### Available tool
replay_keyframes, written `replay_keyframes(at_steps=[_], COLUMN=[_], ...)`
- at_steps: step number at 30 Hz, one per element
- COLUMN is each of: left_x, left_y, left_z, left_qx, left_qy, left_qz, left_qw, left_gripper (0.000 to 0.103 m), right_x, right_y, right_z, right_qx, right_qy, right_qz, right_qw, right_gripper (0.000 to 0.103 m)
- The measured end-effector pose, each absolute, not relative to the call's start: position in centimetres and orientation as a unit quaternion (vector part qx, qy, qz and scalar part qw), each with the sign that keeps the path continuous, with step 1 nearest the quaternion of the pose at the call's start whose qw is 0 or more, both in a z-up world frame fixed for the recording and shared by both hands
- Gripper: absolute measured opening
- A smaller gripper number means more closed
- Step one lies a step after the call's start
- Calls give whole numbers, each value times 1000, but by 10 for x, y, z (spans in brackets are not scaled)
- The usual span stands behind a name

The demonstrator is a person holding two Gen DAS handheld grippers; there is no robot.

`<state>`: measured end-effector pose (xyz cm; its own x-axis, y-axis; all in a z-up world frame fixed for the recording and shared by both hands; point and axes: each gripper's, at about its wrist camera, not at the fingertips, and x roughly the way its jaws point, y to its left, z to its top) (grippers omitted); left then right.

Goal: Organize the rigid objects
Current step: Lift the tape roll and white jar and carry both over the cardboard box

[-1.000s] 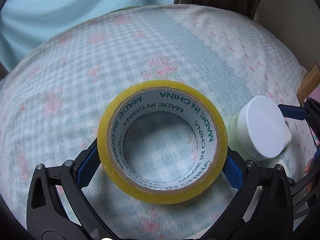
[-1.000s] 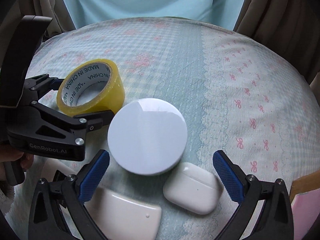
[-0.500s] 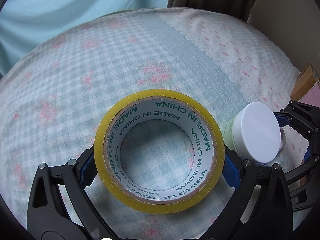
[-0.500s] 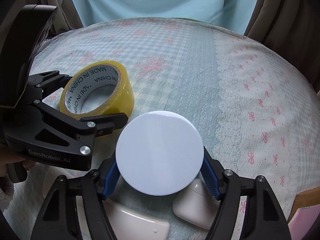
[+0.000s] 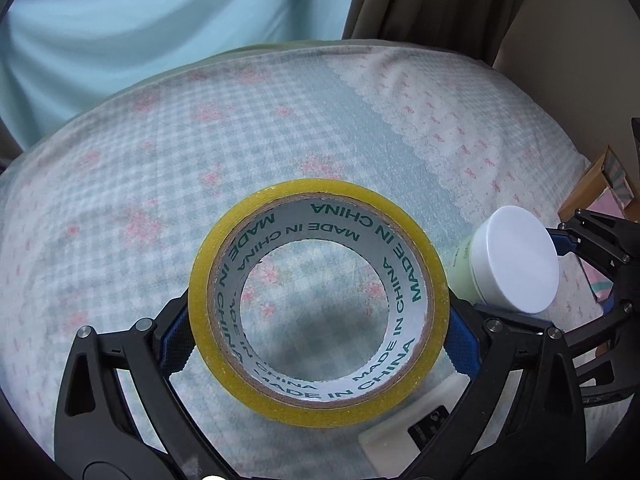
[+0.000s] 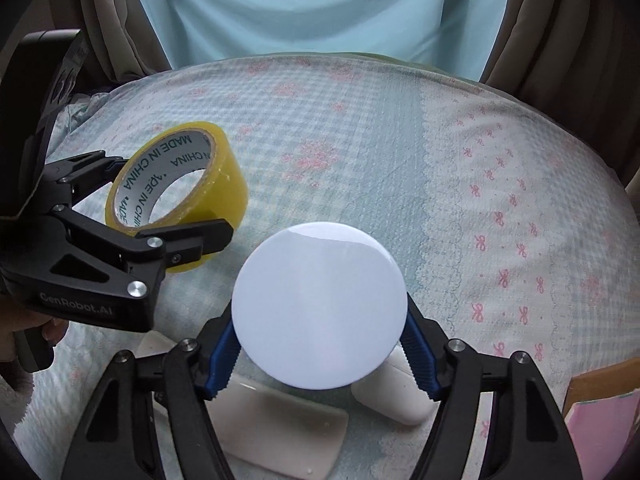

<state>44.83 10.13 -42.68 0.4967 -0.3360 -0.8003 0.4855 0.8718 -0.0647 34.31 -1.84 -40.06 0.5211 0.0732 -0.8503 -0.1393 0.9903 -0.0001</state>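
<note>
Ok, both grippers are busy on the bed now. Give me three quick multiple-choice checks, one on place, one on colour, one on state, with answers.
1. Seen from the right wrist camera, the tape roll is where, relative to the white-lidded jar?
A. to its left
B. to its right
C. beneath it

2. What colour is the tape roll's outer band?
A. red
B. yellow
C. black

3. What is the right gripper doing?
A. hanging open
B. gripping the tape
C. clamping the jar

Answers: 1 A, the roll sits left, in the left gripper. 2 B, its band is yellow. 3 C, blue pads press both jar sides.
</note>
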Motion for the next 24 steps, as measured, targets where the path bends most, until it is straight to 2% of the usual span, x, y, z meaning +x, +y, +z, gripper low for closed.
replay_keyframes(at_steps=[14, 24], left_x=[359, 273], left_y=[112, 71], left_z=[-243, -177], left_qx=[73, 61], left_qy=[410, 415], left_qz=[-231, -242], left_qw=[879, 875], left_gripper=[98, 98], right_x=[259, 181], right_y=[-30, -81], right_z=[-219, -147], right_qx=[9, 55], right_qy=[471, 459], right_qz=[21, -3], right_qw=[882, 887], right_gripper=[67, 67])
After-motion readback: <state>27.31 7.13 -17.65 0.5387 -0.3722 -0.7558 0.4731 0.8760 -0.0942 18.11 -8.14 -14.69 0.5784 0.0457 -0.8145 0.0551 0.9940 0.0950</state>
